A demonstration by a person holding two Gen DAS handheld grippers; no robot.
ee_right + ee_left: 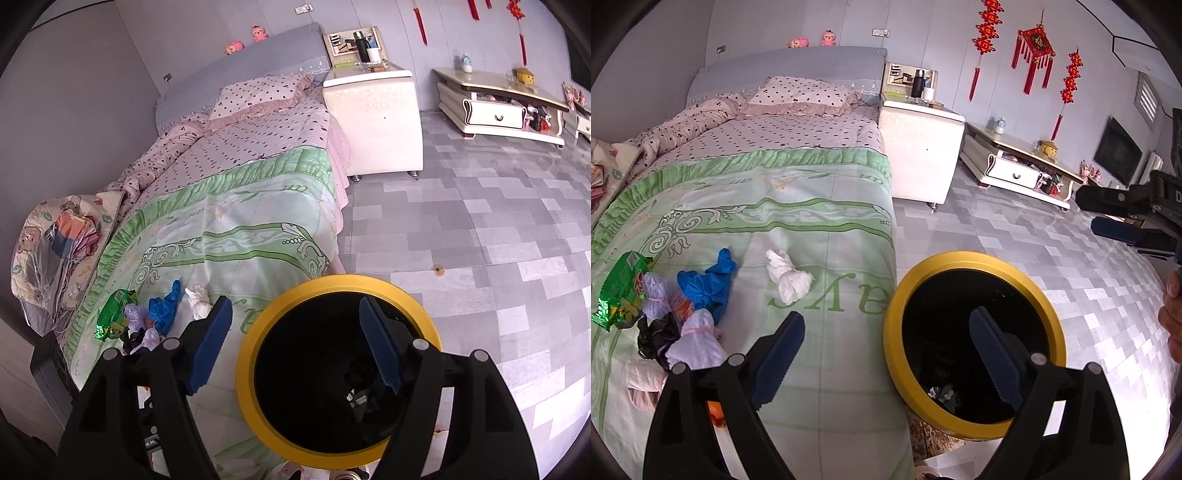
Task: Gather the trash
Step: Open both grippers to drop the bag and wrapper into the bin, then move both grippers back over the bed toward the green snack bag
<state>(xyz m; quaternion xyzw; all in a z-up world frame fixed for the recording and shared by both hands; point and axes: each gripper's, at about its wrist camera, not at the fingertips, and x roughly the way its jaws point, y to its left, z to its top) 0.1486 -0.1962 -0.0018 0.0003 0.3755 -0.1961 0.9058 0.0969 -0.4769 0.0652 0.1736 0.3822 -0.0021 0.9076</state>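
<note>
landmark: the yellow-rimmed bin (975,258) standing on the floor against the side of the bed (812,206).

left gripper (886,354): jaws spread wide, nothing between the pads. its one blue pad lies over the green bedspread just beside the bin, the other hangs over the bin's black mouth.

right gripper (295,343): jaws spread, nothing pinched. one pad is over the bed edge beside the bin, the other is over the bin's opening.

trash still on the bed, all on the far side of the bin from the floor: a crumpled white tissue (788,277) nearest the bin; beyond it a blue glove (709,284); further out a cluster of a green snack wrapper (620,291), two pale lilac tied bundles (698,343) and a black bag scrap (655,338). none of it touches either gripper.

inside the bin: a black liner with a few scraps low down (360,400), too dark to identify.

hidden or unclear: an orange item (714,411) on the bed is mostly covered by the left gripper's body and cannot be named. the near rim of the bin is cut by both grippers. in the left wrist view the right gripper shows only as dark parts at the frame edge, with part of a hand (1172,314) cropped there.
</note>
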